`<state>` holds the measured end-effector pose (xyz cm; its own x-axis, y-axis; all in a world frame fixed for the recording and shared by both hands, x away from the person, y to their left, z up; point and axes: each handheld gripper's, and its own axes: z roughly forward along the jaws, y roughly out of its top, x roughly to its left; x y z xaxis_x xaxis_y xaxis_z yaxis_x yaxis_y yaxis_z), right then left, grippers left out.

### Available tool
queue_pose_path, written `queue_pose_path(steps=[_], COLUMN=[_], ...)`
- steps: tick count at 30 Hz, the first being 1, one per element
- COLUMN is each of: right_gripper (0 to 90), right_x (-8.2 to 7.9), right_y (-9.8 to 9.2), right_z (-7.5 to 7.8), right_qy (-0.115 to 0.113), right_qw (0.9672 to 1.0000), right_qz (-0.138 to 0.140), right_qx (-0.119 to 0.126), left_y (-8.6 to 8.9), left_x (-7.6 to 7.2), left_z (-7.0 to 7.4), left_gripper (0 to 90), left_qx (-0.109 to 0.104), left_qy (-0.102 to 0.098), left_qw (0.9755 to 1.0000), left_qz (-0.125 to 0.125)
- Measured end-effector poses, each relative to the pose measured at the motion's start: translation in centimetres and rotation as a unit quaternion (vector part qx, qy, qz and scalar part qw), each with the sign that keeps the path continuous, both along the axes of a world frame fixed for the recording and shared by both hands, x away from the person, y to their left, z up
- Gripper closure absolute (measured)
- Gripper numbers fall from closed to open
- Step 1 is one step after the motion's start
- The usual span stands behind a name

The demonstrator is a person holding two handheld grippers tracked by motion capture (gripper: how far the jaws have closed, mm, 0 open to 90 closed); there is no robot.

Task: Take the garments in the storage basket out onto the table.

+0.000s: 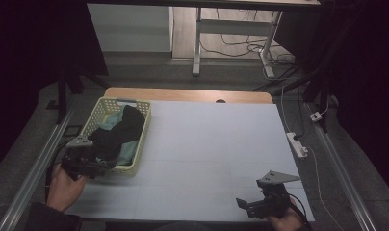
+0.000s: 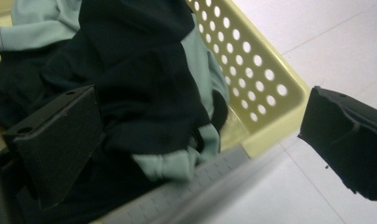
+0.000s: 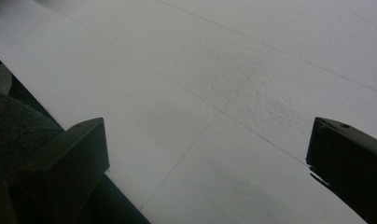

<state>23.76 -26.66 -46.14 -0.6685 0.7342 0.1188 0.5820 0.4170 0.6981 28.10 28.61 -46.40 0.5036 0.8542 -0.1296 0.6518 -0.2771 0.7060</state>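
Left gripper (image 1: 94, 166) sits at the near corner of the yellow perforated basket (image 1: 143, 132), jaws spread wide and empty, one jaw over the black garment (image 2: 144, 79), the other outside the rim. Black and pale green clothing (image 2: 203, 60) is heaped in the basket. Right gripper (image 1: 250, 204) hangs over the white table (image 1: 212, 149) near its front edge, jaws wide, holding nothing. No legible labels or writing.

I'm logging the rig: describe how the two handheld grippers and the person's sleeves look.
Both the left gripper and the right gripper are black and boxy, each topped by a grey three-cornered plate. Their jaws are flat black blocks with small screw holes. The left arm wears a dark sleeve.
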Motion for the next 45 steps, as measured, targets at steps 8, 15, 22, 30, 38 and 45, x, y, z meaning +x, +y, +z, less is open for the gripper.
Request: queue_pose_path(steps=[8, 15, 22, 30, 38, 45], right_gripper=[0.0, 0.0, 0.0, 0.0, 0.0, 0.0], right_x=[0.0, 0.0, 0.0, 0.1, 0.1, 0.1], right_y=[0.0, 0.0, 0.0, 0.0, 0.0, 0.0], right_z=[0.0, 0.0, 0.0, 0.0, 0.0, -0.1], right_qy=[0.001, 0.002, 0.004, 0.006, 0.007, 0.006], right_qw=[1.0, 1.0, 1.0, 1.0, 1.0, 1.0], right_qz=[0.001, 0.0, 0.0, -0.001, -0.002, -0.001], right_qx=[-0.001, -0.001, 0.0, 0.0, 0.001, -0.001], left_y=[-0.3, -0.4, -0.7, -1.5, -1.8, -2.2], left_x=[2.5, 5.0, 7.3, 10.0, 12.5, 13.7], left_z=[0.0, -0.2, -0.4, -0.9, -2.6, -4.0], left_gripper=[0.0, 0.0, 0.0, 0.0, 0.0, 0.0], left_qx=[0.023, 0.035, 0.052, 0.08, 0.065, 0.064], left_qy=[0.014, 0.032, 0.039, 0.064, 0.103, 0.14], left_qw=[0.9996, 0.9989, 0.9979, 0.9947, 0.9925, 0.9881], left_qz=[0.004, 0.001, 0.005, 0.008, 0.007, 0.007])
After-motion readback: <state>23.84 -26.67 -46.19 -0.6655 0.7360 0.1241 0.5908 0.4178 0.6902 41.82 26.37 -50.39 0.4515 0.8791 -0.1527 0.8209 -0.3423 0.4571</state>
